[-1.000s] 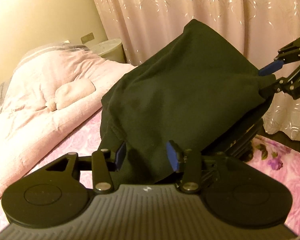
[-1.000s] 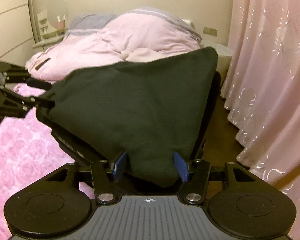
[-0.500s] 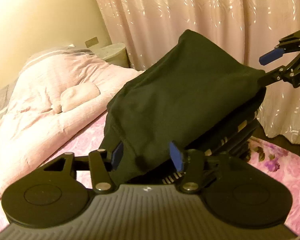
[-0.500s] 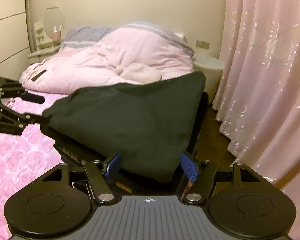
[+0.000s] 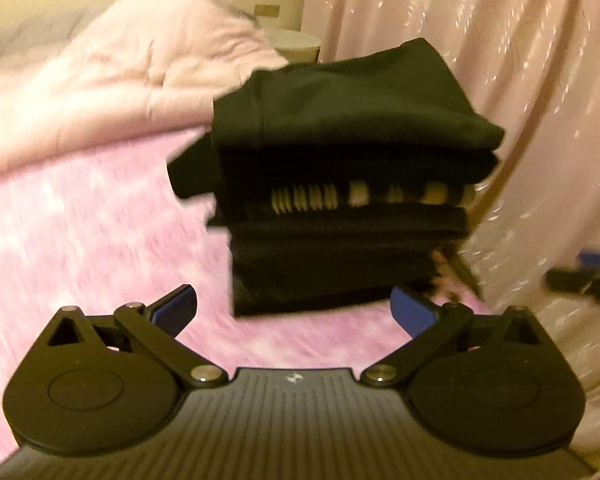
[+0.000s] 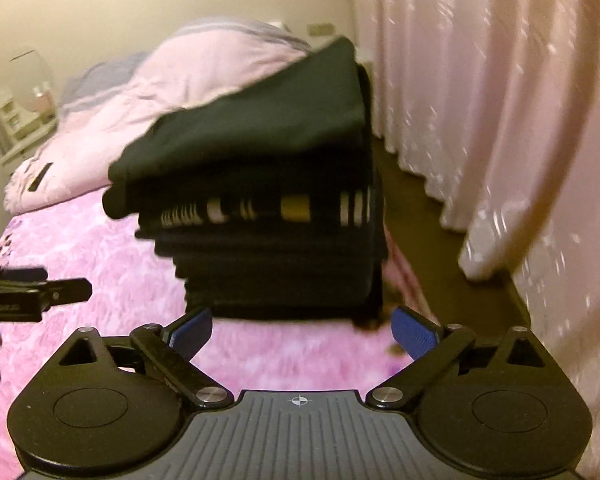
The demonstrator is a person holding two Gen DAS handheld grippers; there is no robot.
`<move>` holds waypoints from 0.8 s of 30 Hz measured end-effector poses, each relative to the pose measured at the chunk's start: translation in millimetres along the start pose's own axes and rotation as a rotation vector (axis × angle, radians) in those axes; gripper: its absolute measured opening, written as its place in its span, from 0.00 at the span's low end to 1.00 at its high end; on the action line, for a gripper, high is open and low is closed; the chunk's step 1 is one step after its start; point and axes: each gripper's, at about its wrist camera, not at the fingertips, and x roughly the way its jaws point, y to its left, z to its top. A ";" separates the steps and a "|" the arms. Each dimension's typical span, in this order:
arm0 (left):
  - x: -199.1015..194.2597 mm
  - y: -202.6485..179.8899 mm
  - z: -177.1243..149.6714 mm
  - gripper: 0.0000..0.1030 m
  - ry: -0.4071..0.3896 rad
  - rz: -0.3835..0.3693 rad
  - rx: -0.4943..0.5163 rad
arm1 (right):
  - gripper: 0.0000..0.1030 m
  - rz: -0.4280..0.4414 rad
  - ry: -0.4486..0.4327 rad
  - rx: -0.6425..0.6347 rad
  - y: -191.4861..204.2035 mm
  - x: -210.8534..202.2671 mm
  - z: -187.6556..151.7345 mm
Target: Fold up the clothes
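Sitting ahead of both spread tools (image 5: pixel 294 310): folded stack (image 5: pixel 340 200).

Pink curtains (image 6: pixel 480 80), cream wall (image 6: pixel 140 4)

Bare pink bedsheet (image 5: pixel 80 240) lies open at nine o'clock; the clothes stack (image 5: pixel 340 200) blocks twelve, and the curtain (image 6: pixel 500 100) probably crowds three.
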 end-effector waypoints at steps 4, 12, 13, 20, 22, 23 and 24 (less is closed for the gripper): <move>-21.0 -6.8 -17.6 0.98 0.004 0.000 0.055 | 0.96 -0.039 0.006 0.035 10.2 -19.2 -18.7; -45.9 -22.5 -29.4 0.98 0.028 0.031 0.033 | 0.99 -0.058 0.000 -0.007 21.9 -50.1 -28.5; -47.7 -26.0 -29.9 0.98 0.032 0.035 0.029 | 0.99 -0.053 -0.003 -0.016 22.6 -51.8 -27.1; -59.6 -46.1 -27.7 0.98 0.024 0.096 0.019 | 0.99 -0.004 -0.013 -0.091 24.9 -53.2 -17.4; -64.0 -50.4 -26.9 0.98 0.023 0.117 0.005 | 0.99 0.007 -0.015 -0.109 23.7 -53.9 -16.7; -66.6 -52.8 -26.9 0.98 0.019 0.124 0.000 | 0.99 0.014 -0.016 -0.114 22.6 -54.3 -16.7; -69.1 -55.0 -26.9 0.98 0.014 0.130 -0.004 | 0.99 0.023 -0.016 -0.113 21.4 -54.6 -17.2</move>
